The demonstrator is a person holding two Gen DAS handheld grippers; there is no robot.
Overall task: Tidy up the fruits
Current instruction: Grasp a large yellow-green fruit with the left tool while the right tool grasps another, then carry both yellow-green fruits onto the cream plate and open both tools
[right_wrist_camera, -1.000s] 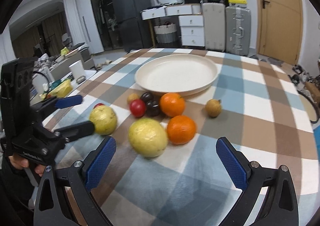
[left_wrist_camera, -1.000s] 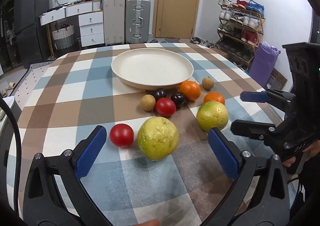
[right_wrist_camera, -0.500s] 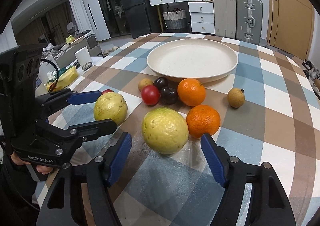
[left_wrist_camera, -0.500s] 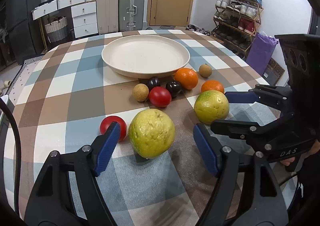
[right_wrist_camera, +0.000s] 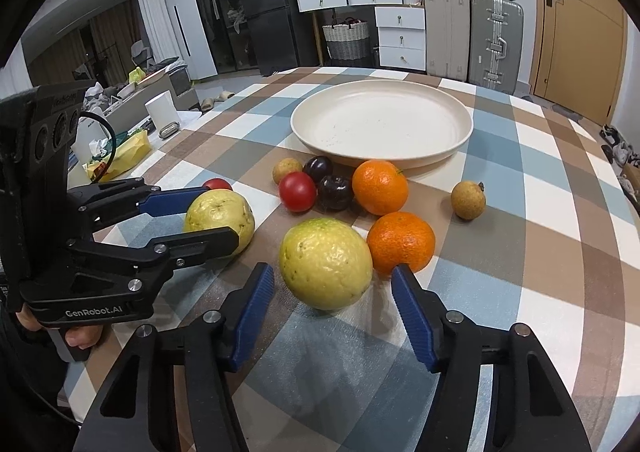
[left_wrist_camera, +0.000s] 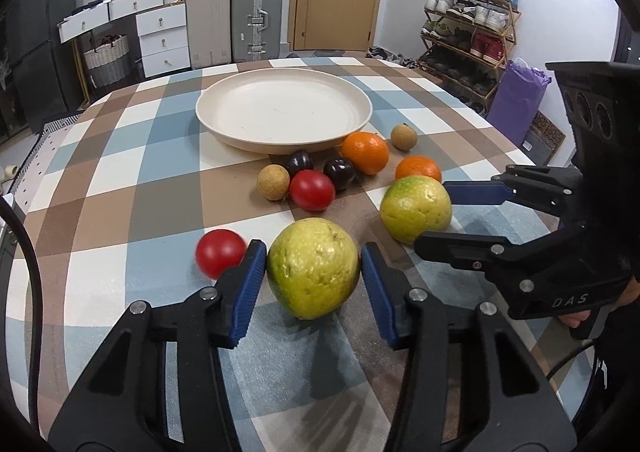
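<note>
My left gripper (left_wrist_camera: 313,280) has its blue pads against both sides of a yellow-green guava (left_wrist_camera: 313,267) on the checked table; it also shows in the right wrist view (right_wrist_camera: 219,219). My right gripper (right_wrist_camera: 333,310) straddles a second guava (right_wrist_camera: 325,263), with small gaps at both pads; this guava shows in the left wrist view (left_wrist_camera: 416,209). A cream plate (left_wrist_camera: 283,114) sits empty behind. Two oranges (right_wrist_camera: 380,192) (right_wrist_camera: 401,241), two red tomatoes (left_wrist_camera: 312,190) (left_wrist_camera: 219,252), two dark plums (left_wrist_camera: 339,173) and two small brown fruits (left_wrist_camera: 273,182) (right_wrist_camera: 468,200) lie in front of it.
The table edge (left_wrist_camera: 520,156) curves close on the right. Suitcases (left_wrist_camera: 256,16), drawers and a door stand behind the table. A shoe rack (left_wrist_camera: 468,24) is at the right. A low table with clutter (right_wrist_camera: 132,140) is at the left.
Both grippers moved forward around their guavas and narrowed. The left pads now touch the near guava; the right pads closed in beside the other one.
</note>
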